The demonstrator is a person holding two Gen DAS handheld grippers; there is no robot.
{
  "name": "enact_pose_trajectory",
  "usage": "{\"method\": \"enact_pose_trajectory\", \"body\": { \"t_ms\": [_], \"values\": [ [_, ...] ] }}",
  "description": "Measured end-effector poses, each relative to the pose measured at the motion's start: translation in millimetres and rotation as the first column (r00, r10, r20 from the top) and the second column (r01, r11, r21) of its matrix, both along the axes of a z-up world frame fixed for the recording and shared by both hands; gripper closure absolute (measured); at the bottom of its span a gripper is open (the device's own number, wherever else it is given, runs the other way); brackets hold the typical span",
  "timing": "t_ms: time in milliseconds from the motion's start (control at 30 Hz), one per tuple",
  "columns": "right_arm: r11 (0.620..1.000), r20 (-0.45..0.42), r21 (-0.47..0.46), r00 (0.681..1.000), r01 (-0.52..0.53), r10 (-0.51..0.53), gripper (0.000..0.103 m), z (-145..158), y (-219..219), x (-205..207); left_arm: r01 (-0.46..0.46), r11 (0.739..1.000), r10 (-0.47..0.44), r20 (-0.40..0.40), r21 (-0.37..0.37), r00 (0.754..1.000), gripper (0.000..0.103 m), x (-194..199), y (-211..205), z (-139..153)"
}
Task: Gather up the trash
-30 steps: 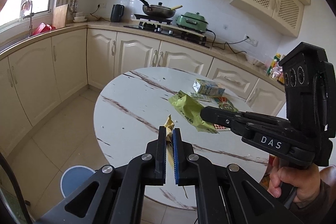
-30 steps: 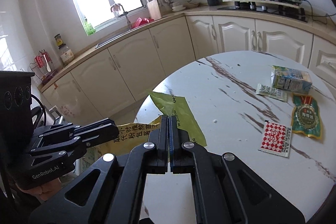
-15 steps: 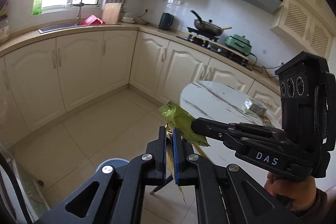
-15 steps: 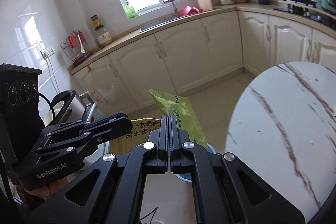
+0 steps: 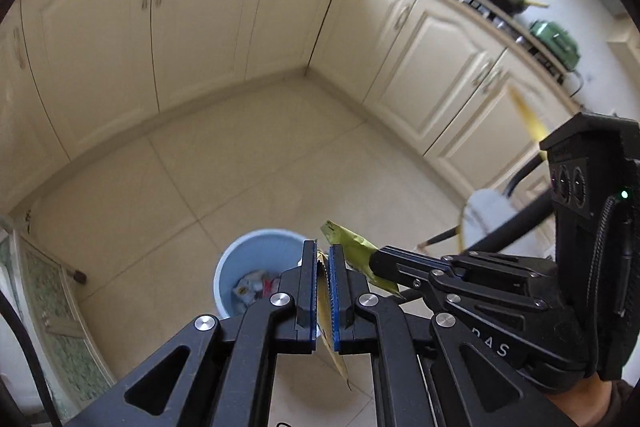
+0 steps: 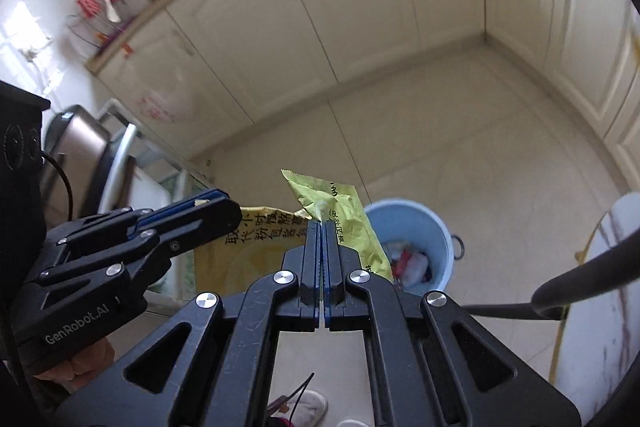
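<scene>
A thin yellow wrapper [image 5: 325, 301] is clamped by the left gripper [image 5: 323, 291], a limp green one [image 6: 340, 211] by the right gripper [image 6: 322, 259]; edges are gripped, above the blue bin [image 6: 412, 219].

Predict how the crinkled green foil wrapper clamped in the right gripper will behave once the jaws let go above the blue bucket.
The crinkled green foil wrapper looks thin and creased, so probably floppy and very light. Released by the right gripper, it may flutter rather than drop straight, perhaps missing the blue plastic bucket. Its glossy surface suggests it is slippery.
</scene>
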State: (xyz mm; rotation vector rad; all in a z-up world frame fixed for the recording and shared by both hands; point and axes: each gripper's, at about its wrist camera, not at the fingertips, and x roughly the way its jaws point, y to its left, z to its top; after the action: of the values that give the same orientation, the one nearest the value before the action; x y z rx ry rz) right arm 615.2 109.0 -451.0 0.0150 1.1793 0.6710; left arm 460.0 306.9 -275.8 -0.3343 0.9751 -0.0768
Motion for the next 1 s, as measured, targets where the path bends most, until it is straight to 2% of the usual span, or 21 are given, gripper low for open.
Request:
{"method": "enact_pose_trajectory", "body": {
  "t_ms": [133,200,333,367,400,433,533,567,667,733,800,867,900,1000],
  "values": [
    [0.999,-0.085,-0.027,0.996,0.031,-0.034,0.101,-58.3,-1.9,22.3,-0.004,1.000,0.005,-0.087,0.008,0.996,0.102,36.4,7.1,-44.7],
    [0.999,-0.120,-0.006,0.992,0.039,-0.040,0.100,-76.5,-4.3,29.4,0.001,1.000,0.001,-0.117,0.016,0.993,0.102,54.0,13.2,-62.8],
    [0.998,-0.135,-0.039,0.989,0.054,-0.059,0.095,-101.3,-6.2,41.4,0.004,0.999,0.002,-0.146,0.039,0.989,0.099,77.5,18.5,-86.5],
    [0.997,-0.132,-0.055,0.989,0.060,-0.067,0.092,-103.7,-7.2,43.4,0.008,0.999,-0.001,-0.153,0.046,0.988,0.098,79.9,18.5,-88.9],
    [0.996,-0.131,-0.056,0.989,0.068,-0.074,0.083,-105.2,-4.0,44.7,0.001,0.998,0.007,-0.144,0.055,0.990,0.097,86.0,14.2,-89.5],
    [0.995,-0.132,-0.060,0.988,0.076,-0.083,0.080,-106.9,-5.4,45.6,-0.008,0.998,0.016,-0.135,0.062,0.991,0.095,85.9,17.3,-88.9],
    [0.993,-0.138,-0.066,0.985,0.094,-0.102,0.065,-110.7,-10.4,46.6,-0.037,0.999,0.042,-0.159,0.030,0.986,0.091,82.3,27.1,-90.9],
    [0.993,-0.130,-0.073,0.986,0.098,-0.107,0.059,-108.7,-11.8,44.6,-0.049,0.998,0.053,-0.161,0.031,0.985,0.089,81.0,16.1,-89.1],
    [0.993,-0.098,-0.079,0.990,0.093,-0.100,0.057,-93.3,-9.8,37.2,-0.082,0.996,0.088,-0.147,0.047,0.985,0.089,66.5,18.0,-73.1],
    [0.991,-0.058,-0.102,0.994,0.084,-0.090,0.049,-74.8,-5.2,28.8,-0.110,0.992,0.116,-0.128,0.056,0.985,0.088,51.9,23.9,-57.9],
    [0.990,-0.002,-0.113,0.997,0.080,-0.081,0.046,-48.2,-1.6,17.3,-0.140,0.988,0.146,-0.091,0.064,0.985,0.081,32.4,22.2,-34.7],
    [0.989,0.052,-0.118,0.995,0.088,-0.083,0.038,-19.1,0.8,4.6,-0.170,0.982,0.173,-0.035,0.083,0.984,0.065,14.0,21.2,-7.8],
    [0.990,0.080,-0.108,0.994,0.089,-0.080,0.033,-3.6,0.5,-3.2,-0.178,0.980,0.179,-0.005,0.090,0.984,0.065,4.7,18.3,5.8],
    [0.992,0.160,-0.071,0.983,0.105,-0.092,0.028,40.4,-8.4,-28.3,-0.180,0.979,0.173,0.082,0.094,0.982,0.059,-23.5,10.4,46.8]
  ]
}}
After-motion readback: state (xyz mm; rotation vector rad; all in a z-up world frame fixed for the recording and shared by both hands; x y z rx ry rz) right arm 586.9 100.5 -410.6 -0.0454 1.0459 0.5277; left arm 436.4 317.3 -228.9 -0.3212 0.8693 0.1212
